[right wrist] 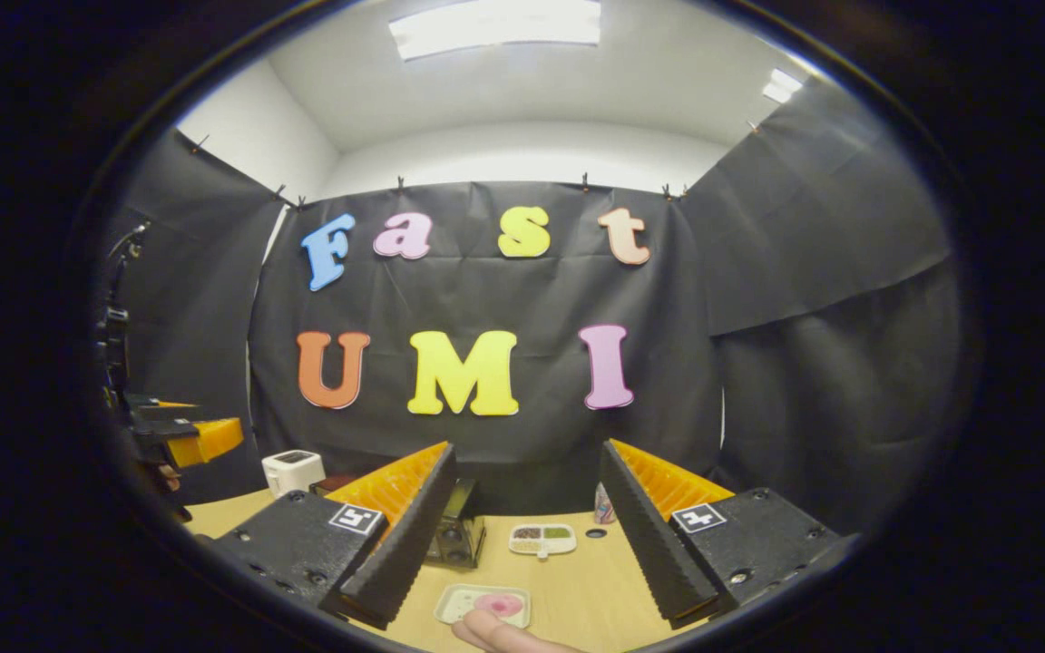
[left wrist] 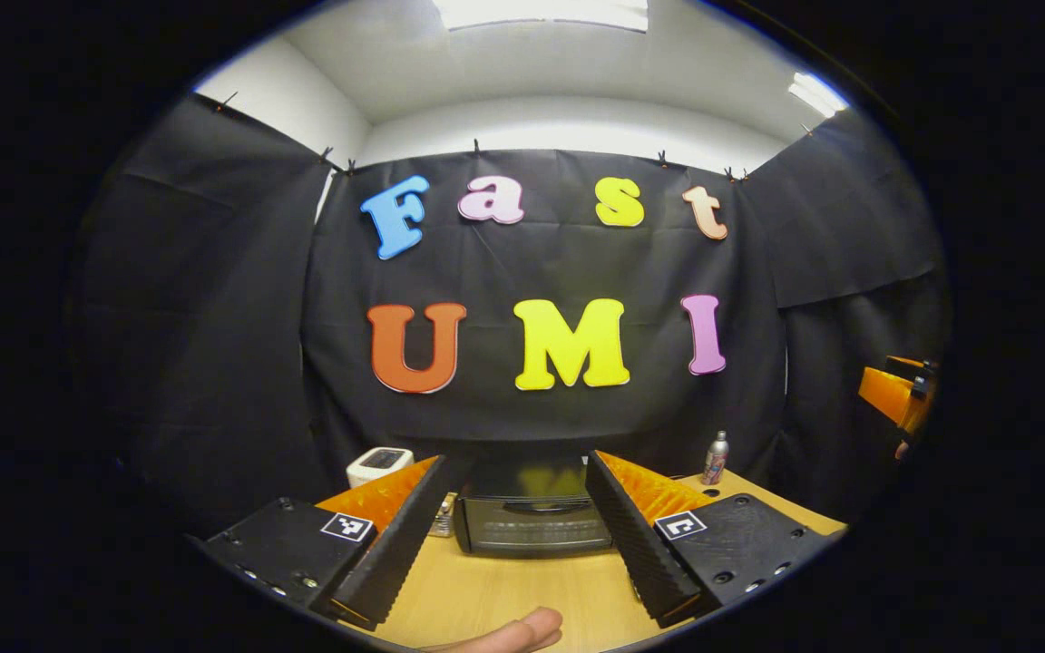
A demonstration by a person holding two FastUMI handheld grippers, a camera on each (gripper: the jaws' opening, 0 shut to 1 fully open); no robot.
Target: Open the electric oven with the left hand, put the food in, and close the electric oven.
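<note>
— So, where is the black electric oven with the glass door [left wrist: 530,515] sitting?

— It is standing on the pale wooden table [left wrist: 504,589], straight ahead of the left gripper [left wrist: 513,508] in the left gripper view, framed between that gripper's two black ribbed fingers [left wrist: 395,544]. Its door is looking closed, with the handle bar running across the front.

— And how are the left jaws standing?

— They are spreading wide apart, gripping nothing. A fingertip of the person's hand [left wrist: 513,632] is poking in at the bottom edge, just below them.

— What is the right gripper [right wrist: 522,517] doing?

— It is hovering over the table too, its jaws likewise gaping and holding nothing. In the right gripper view the oven's side is peeking out just behind the left-hand finger. Between the fingers, a pale rectangular tray carrying a round pink piece of food [right wrist: 484,604] is lying near the bottom edge, with a fingertip touching or overlapping its near rim; I cannot tell which.

— Anything farther back?

— A white divided dish with brown and green fillings [right wrist: 542,539] is resting beyond the tray, well apart from it. A small white boxy appliance [right wrist: 293,471] is sitting toward the table's left rear, and a slim silver bottle with a printed label [left wrist: 715,458] is standing to the right of the oven in the left gripper view.
</note>
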